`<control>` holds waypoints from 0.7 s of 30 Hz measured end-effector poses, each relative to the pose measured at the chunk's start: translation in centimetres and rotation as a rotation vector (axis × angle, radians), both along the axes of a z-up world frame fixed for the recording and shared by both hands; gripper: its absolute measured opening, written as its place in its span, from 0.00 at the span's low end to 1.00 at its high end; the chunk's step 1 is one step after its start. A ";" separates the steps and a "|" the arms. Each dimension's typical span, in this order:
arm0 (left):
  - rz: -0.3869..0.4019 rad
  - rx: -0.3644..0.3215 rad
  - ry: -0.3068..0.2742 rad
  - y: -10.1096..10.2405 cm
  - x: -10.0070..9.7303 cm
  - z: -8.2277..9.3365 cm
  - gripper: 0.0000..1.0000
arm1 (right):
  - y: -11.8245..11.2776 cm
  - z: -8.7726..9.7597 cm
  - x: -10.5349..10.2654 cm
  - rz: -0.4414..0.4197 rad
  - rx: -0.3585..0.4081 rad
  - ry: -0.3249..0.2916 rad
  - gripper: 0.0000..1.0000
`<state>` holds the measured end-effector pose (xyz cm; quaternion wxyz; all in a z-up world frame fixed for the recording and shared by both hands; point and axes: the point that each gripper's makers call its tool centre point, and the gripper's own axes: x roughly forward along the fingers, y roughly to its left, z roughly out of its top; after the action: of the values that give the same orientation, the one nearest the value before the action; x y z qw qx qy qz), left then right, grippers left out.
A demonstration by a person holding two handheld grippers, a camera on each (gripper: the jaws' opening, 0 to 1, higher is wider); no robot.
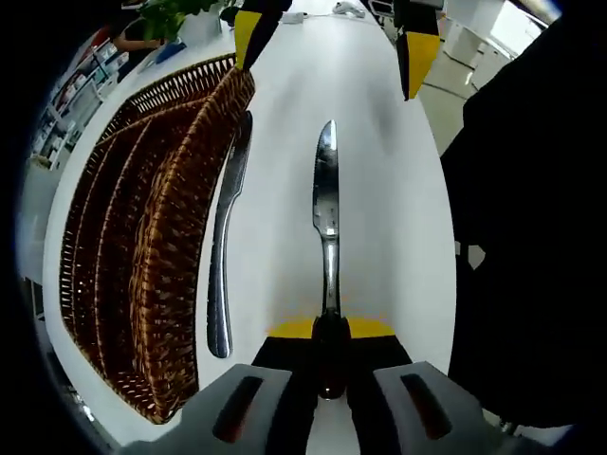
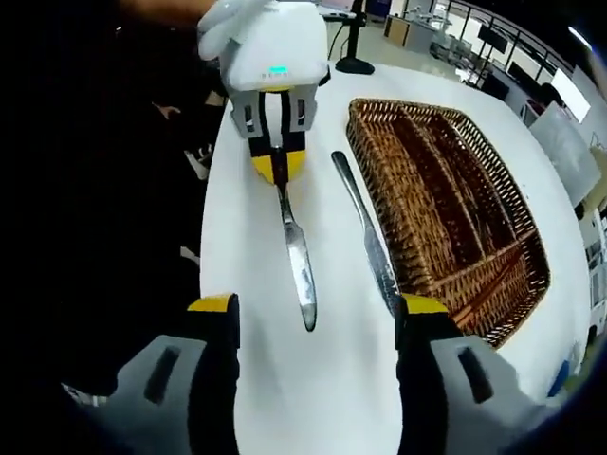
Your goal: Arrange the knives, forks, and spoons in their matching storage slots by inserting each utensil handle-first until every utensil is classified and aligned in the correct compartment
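My left gripper (image 1: 329, 329) is shut on the handle of a steel table knife (image 1: 325, 199), whose blade points away from me over the white table (image 1: 389, 209). A second knife (image 1: 225, 237) lies flat beside the long edge of the brown wicker cutlery tray (image 1: 142, 246), which has lengthwise slots. In the right gripper view, the left gripper (image 2: 278, 163) holds the same knife (image 2: 296, 248), blade tip toward my right gripper (image 2: 318, 313). My right gripper stands open, its yellow tips on either side of the two blades. The other knife (image 2: 367, 237) lies next to the tray (image 2: 446, 199).
A person in dark clothing (image 1: 522, 237) stands close along one long side of the table; the dark clothing (image 2: 104, 209) also appears in the right gripper view. A monitor stand (image 2: 354, 59) sits at the far end. The table edge (image 2: 560, 313) runs just past the tray.
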<state>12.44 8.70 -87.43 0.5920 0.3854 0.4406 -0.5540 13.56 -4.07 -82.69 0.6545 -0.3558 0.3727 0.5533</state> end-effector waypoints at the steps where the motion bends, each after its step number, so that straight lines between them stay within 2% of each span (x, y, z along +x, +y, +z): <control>1: 0.004 -0.005 0.001 0.0 0.0 0.0 0.07 | 0.0 -0.3 0.0 0.006 -0.007 0.003 0.61; 4: 0.008 -0.014 -0.001 0.0 0.0 0.0 0.07 | -0.1 -1.3 0.2 0.010 -0.027 0.017 0.58; 5: 0.008 -0.013 -0.003 0.0 0.1 0.0 0.07 | -0.2 -1.8 -0.1 0.023 -0.035 0.044 0.53; 7: 0.005 -0.008 -0.006 0.0 0.0 0.0 0.07 | -0.1 -2.4 0.0 0.031 -0.034 0.040 0.49; 11: 0.000 -0.010 -0.006 0.0 0.1 0.0 0.07 | -0.4 -3.8 -0.4 0.047 -0.064 0.075 0.37; 14: 0.001 -0.032 0.000 0.1 0.1 0.0 0.07 | -0.5 -4.1 -0.5 0.061 -0.078 0.078 0.28; 21: 0.003 -0.044 0.004 0.0 0.1 0.0 0.07 | -0.2 -4.5 -0.6 0.067 -0.082 0.107 0.20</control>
<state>12.50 8.70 -87.47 0.6000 0.3707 0.4301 -0.5635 12.96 -4.28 -87.22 0.5996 -0.3646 0.4171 0.5775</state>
